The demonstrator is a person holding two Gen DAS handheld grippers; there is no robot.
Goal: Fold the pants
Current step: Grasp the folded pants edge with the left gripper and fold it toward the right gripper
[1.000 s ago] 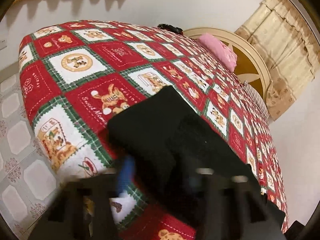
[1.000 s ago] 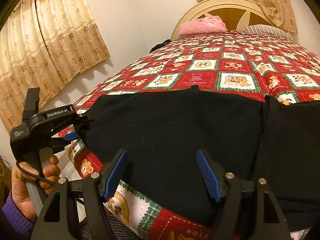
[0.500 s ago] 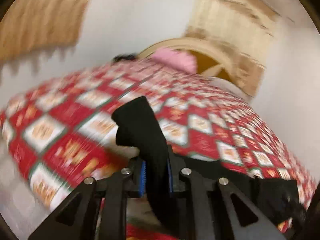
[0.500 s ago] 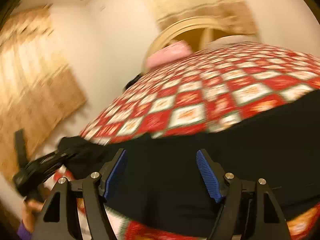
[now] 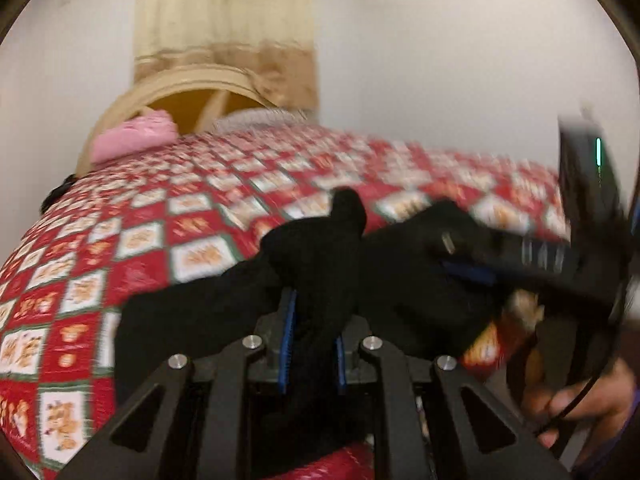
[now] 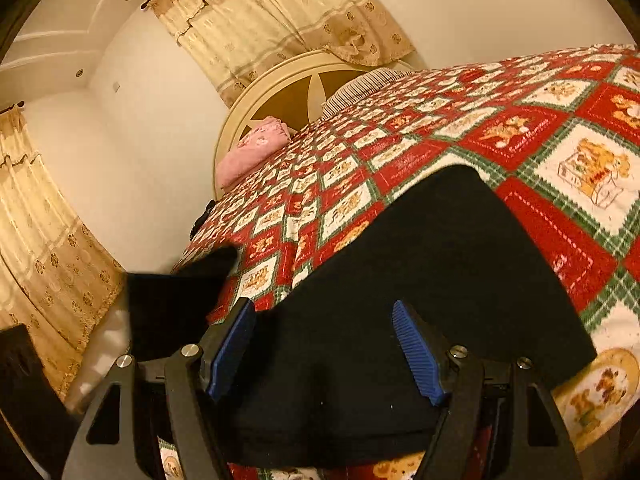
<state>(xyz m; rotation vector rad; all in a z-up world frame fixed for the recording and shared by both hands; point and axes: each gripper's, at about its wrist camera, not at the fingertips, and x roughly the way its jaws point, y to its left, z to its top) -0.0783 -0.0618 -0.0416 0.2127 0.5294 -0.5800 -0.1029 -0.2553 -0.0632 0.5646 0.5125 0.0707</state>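
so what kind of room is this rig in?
Almost certainly a home bedroom. A bed covered by a red patchwork quilt fills the view, with a round cream headboard and a pink pillow at its far end, and beige curtains on the walls. Black pants lie on the quilt.

text: none legible | bedspread (image 6: 560,208) lettering too blurred

Pink pillow (image 6: 256,150) by headboard (image 6: 296,92) — patchwork quilt (image 6: 560,152), beige curtains (image 6: 280,12).
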